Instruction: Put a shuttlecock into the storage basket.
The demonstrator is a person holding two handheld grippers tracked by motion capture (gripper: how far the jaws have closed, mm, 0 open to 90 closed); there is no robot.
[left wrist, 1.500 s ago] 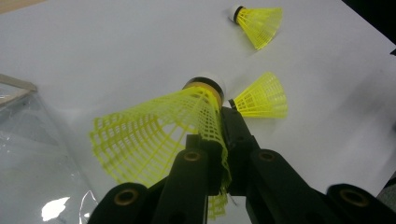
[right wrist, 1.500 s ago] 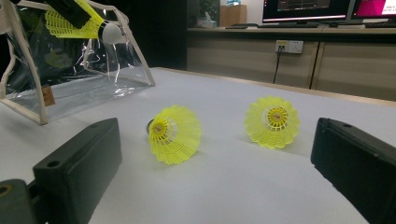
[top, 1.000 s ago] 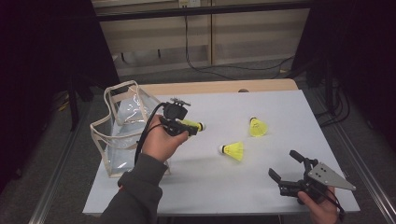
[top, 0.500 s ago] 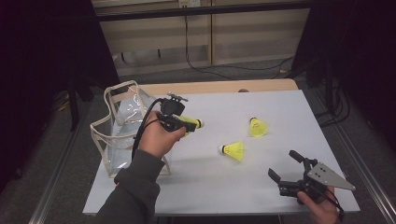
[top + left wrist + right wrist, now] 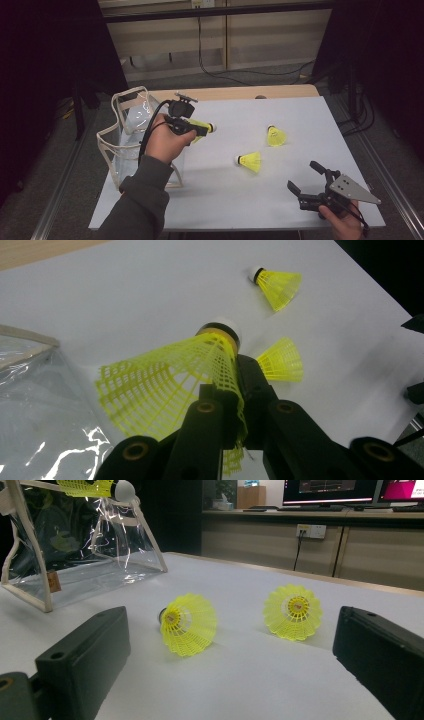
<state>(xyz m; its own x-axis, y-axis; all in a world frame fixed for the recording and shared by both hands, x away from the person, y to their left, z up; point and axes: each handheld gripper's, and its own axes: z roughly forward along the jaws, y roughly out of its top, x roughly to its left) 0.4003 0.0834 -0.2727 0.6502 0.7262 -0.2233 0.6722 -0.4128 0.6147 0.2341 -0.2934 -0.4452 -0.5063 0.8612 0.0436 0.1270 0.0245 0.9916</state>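
My left gripper (image 5: 196, 127) is shut on a yellow shuttlecock (image 5: 202, 128), held above the table just right of a clear plastic bag (image 5: 131, 131). In the left gripper view the jaws (image 5: 235, 390) pinch the shuttlecock's mesh skirt (image 5: 165, 385), and its white cork points away. Two more yellow shuttlecocks lie on the white table (image 5: 240, 205): one in the middle (image 5: 250, 161) (image 5: 189, 624) and one farther right (image 5: 276, 136) (image 5: 293, 612). My right gripper (image 5: 301, 176) (image 5: 230, 660) rests open at the near right corner, aimed at both, with nothing between its jaws.
The clear bag (image 5: 75, 555) with cream edging stands upright at the table's left side, its top open. A wooden strip (image 5: 235, 93) runs along the far edge. Cabinets and cables lie beyond the table.
My left hand has drifted slightly left and up toward the bag, with the shuttlecock still gripped. The right gripper and the two lying shuttlecocks have not moved.
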